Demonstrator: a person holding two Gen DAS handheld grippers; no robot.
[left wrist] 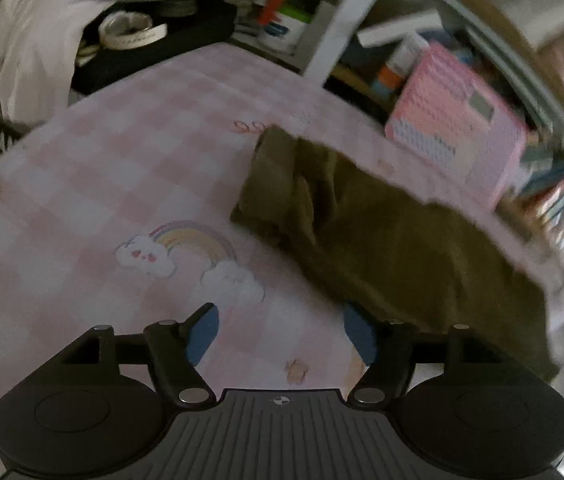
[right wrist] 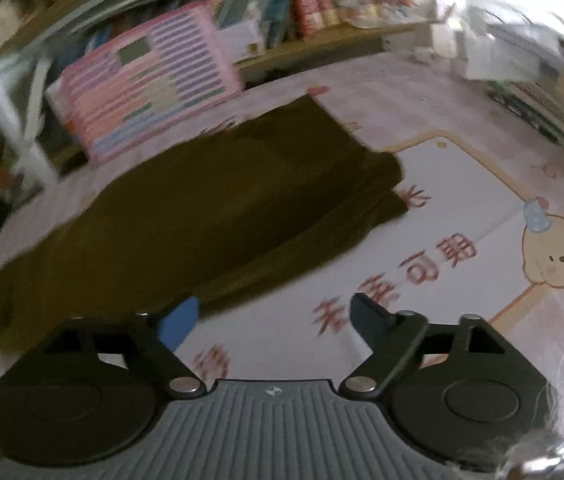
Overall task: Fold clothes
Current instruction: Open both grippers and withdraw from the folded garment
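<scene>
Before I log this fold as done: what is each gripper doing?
Left gripper: open, holding nothing.
Right gripper: open, holding nothing; the olive garment lies free.

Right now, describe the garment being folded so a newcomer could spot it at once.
Start at the pink checked mat with cartoon prints. Toward its far edge, in front of the pink box by the shelves, lies the olive-brown garment, folded into a long strip. It is the only dark, plain cloth on the mat; the white and black clothes are piled off its corner.
</scene>
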